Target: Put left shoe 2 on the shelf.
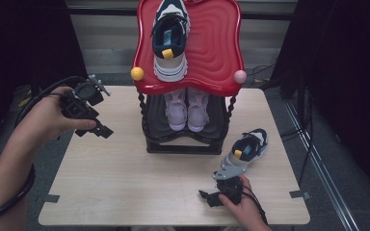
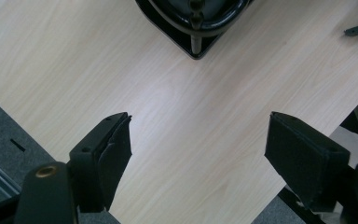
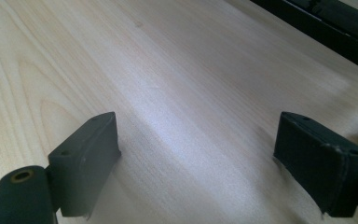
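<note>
One loose shoe (image 1: 244,149), white, grey and navy with a yellow heel tab, lies on the desk (image 1: 125,178) at the right, heel toward the person, toe angled away to the right. It sits just right of the rack (image 1: 185,139) and apart from it. Its match (image 1: 170,38) stands on the red top tray (image 1: 217,53) of that rack, left of centre, leaving room beside it; judged from that gap, the loose shoe is meant to go there.

Right gripper (image 1: 211,196) rests low at the desk's near edge, just behind the shoe's heel. Its own view shows the jaws wide apart with bare wood between them, nothing held. Its position close behind the heel suits a pick-up from that end, though it points leftward, not yet at the shoe.

Left gripper (image 1: 96,127) hangs above the desk's left side, well apart from the shoe, aimed toward the rack's foot. Its jaws stand wide too, empty, with the rack's black corner post (image 2: 196,44) ahead in its view. Likely held there to steady the rack or wait clear.

Lower shelf carries a pink pair (image 1: 187,109), side by side, heels outward, so that tier is full
</note>
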### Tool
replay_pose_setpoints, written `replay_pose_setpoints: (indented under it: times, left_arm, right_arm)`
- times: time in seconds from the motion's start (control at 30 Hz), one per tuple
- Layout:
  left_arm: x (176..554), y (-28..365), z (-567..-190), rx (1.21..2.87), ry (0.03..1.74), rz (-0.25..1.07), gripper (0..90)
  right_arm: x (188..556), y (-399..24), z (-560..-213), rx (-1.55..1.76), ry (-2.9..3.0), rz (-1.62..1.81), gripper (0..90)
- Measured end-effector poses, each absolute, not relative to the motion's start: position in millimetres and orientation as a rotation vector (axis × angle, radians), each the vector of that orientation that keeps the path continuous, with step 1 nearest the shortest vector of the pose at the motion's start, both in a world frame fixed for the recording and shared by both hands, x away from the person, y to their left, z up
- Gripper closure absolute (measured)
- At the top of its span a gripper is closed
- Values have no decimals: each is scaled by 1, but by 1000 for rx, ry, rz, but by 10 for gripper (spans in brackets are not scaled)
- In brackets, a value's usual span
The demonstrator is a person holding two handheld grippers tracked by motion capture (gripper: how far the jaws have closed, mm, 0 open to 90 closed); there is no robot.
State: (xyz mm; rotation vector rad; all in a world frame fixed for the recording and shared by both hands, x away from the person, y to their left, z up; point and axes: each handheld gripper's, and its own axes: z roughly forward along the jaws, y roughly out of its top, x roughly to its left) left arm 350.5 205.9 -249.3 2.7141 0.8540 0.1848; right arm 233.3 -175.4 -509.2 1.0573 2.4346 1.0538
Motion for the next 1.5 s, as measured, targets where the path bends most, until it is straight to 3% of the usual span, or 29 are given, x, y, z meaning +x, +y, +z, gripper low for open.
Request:
replay_pose_setpoints:
  times: [1.5]
  left_arm:
    - [336, 192, -390, 2744, 851, -5, 229]
  right_arm:
    - [233, -175, -510, 1058, 2435, 1053, 132]
